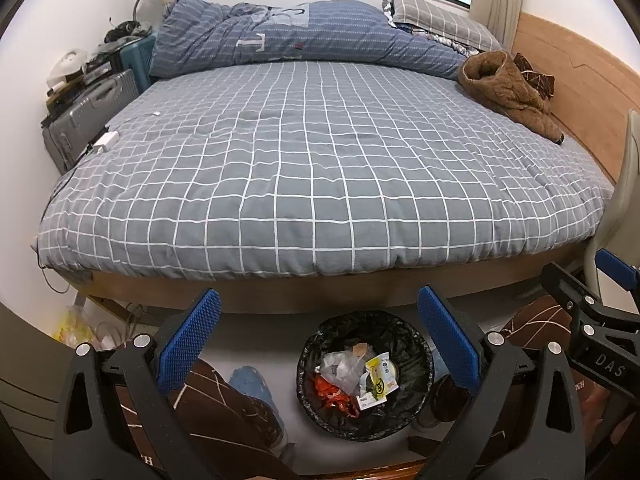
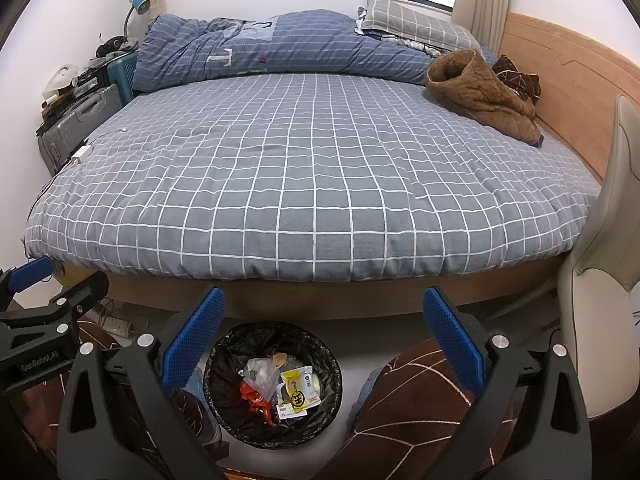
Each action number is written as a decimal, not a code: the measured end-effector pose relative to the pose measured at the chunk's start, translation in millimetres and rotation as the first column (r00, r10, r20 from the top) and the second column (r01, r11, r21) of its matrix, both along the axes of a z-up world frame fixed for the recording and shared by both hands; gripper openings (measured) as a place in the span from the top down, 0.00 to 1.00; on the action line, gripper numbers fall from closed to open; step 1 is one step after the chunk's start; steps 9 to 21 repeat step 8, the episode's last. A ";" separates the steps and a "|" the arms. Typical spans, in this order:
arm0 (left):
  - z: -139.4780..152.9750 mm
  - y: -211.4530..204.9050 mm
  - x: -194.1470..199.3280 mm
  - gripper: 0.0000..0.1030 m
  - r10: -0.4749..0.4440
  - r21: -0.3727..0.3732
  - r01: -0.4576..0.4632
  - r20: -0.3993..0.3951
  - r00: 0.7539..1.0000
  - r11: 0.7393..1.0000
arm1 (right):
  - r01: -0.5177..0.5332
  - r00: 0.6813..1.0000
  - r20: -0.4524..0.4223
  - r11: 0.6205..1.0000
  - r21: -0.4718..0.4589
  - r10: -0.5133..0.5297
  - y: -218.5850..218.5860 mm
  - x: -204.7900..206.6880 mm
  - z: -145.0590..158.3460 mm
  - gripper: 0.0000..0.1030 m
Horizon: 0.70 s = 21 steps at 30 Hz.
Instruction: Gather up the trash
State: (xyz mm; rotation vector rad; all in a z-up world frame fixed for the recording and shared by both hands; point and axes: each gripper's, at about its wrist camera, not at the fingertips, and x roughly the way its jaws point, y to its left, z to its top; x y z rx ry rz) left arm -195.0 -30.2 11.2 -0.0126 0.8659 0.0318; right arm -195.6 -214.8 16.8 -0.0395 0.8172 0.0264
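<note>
i'm holding both grippers side by side above the floor at the foot of the bed (image 1: 320,168). the left gripper (image 1: 319,340) is hanging with its blue pads spread wide and gripping nothing, and the right gripper (image 2: 324,338) is gaping the same way, also empty. the trash bin (image 2: 273,386), lined with a black bag, is sitting on the floor just below them, and wrappers (image 2: 298,390) are lying inside it. a brown jacket (image 1: 508,92) is lying on the bed's far right corner.
</note>
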 end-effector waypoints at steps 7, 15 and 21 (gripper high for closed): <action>-0.4 3.0 1.0 0.06 0.002 -0.005 -0.002 0.008 1.000 1.000 | 0.001 1.000 -0.001 1.000 0.000 -0.001 1.0 -0.6 -0.3 0.07; -0.3 2.9 0.8 0.06 0.000 -0.003 0.000 0.008 1.000 1.000 | 0.000 1.000 0.000 1.000 0.001 0.000 0.7 -0.3 -0.1 0.07; -0.3 2.9 0.8 0.06 0.000 -0.003 0.000 0.008 1.000 1.000 | 0.000 1.000 0.000 1.000 0.001 0.000 0.7 -0.3 -0.1 0.07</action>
